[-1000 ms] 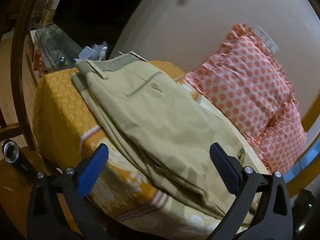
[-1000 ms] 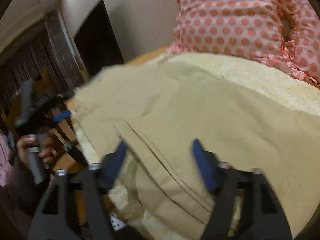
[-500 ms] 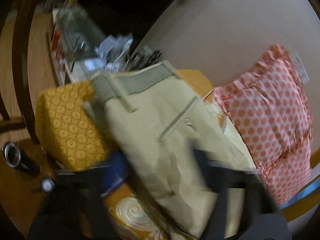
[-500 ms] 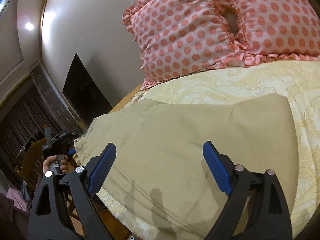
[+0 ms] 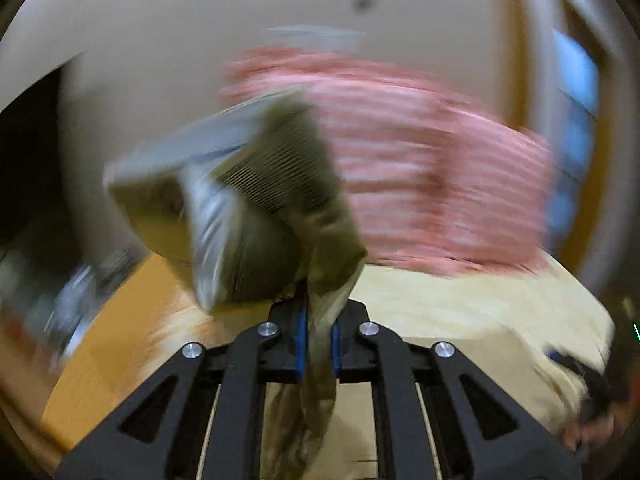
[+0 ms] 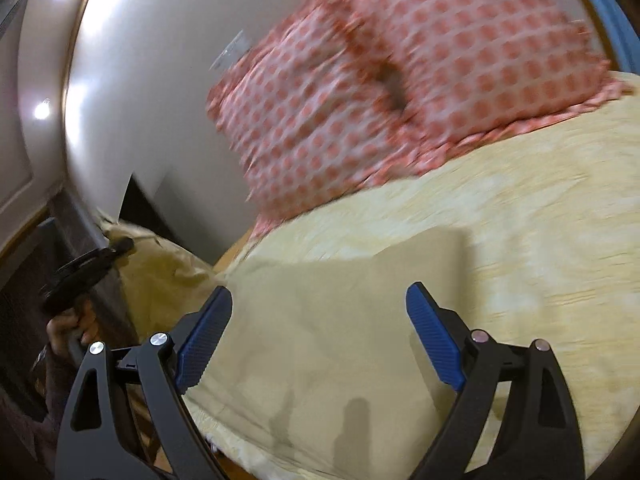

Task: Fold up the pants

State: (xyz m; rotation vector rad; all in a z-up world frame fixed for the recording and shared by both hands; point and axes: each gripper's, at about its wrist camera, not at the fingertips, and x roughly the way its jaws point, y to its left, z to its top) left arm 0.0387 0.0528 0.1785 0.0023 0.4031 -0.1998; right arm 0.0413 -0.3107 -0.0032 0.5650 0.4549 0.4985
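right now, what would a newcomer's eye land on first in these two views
Probably the khaki pants: the left gripper is shut on their waistband end and holds it bunched up in the air, blurred. Next come the pink polka-dot pillows against the wall at the head of the yellow bedspread. The right gripper hangs open over the part of the pants lying flat.

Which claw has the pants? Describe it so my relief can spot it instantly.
Start at the yellow bedspread below the pink dotted pillows. The khaki pants lie across it, their end rising off its left edge. There the left claw is shut on bunched fabric; the right claw, by contrast, gapes open and holds nothing.
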